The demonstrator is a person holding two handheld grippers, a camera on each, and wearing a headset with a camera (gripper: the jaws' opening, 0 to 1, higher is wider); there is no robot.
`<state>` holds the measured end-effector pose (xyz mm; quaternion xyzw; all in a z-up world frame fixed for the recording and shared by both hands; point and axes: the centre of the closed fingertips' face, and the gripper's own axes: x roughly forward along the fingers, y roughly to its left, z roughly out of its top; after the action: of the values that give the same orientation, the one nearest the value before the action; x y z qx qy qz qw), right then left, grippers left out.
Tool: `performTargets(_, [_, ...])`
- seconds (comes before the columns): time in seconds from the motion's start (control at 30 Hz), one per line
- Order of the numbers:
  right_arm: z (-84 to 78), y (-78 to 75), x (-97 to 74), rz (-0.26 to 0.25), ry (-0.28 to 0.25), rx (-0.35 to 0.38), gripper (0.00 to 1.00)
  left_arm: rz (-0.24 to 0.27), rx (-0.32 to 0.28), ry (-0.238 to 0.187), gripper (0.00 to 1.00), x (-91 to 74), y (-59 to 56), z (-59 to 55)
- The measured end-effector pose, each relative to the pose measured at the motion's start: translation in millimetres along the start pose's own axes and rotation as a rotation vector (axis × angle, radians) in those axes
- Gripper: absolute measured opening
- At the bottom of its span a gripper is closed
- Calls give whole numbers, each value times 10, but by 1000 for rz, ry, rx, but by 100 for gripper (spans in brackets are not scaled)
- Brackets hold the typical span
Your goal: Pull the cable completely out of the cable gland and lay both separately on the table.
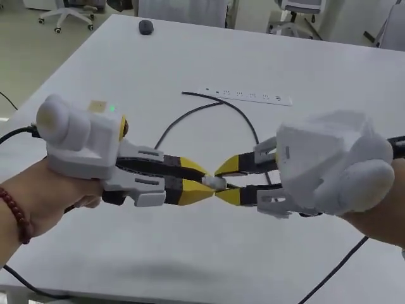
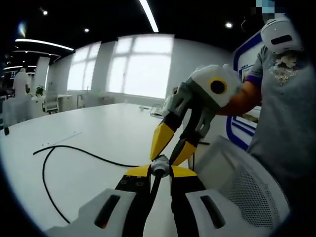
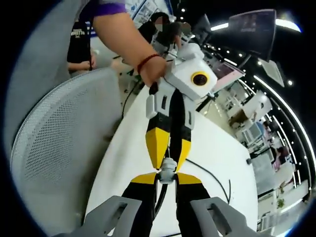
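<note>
Large white table (image 1: 266,57) under everything. The gripper views add a white mesh chair back (image 2: 242,187) at the table edge, just beside the person in a grey shirt (image 2: 284,108).

Left gripper (image 1: 205,181), white body with black fingers and yellow tips, is held by the left hand (image 1: 63,190), which wears a red bead bracelet (image 1: 16,215). Right gripper (image 1: 221,183), same build, is in the right hand (image 1: 380,215). The two meet tip to tip above the table's near half.

The head view gives a long white power strip (image 1: 247,96) lying flat further back and a small dark mouse (image 1: 146,26) near the far edge.

Thin black cable (image 1: 190,114) runs in loose curves over the table between the strip and the grippers. In the left gripper view a short dark length of it (image 2: 155,190) drops from the gland down between that gripper's own jaws, and the right gripper view has the same between its jaws (so cable comes out at both ends, still threaded through).

Small white and grey cable gland (image 1: 215,182) is held in the air between the four yellow tips, off the table. The left gripper's jaws are pressed in on one end of it, the right gripper's jaws pinch the other end. The head view has it side-on as a pale lump, while the left gripper view shows its round end face.
</note>
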<state>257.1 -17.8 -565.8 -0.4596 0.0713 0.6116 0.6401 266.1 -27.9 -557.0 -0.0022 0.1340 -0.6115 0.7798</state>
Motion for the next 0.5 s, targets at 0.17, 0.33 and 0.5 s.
performTargets(0.17, [-33,-38,13,-1,2,43,8,28,-4,18,15,-2,51,-45])
performTargets(0.33, [-36,-56,-18,11,-47,195,8,40,-16,10,15,-40,76,-62])
performTargets(0.5, [-27,-142,-149,-28,-91,278,8,59,-13,-4,15,-95,113,-20])
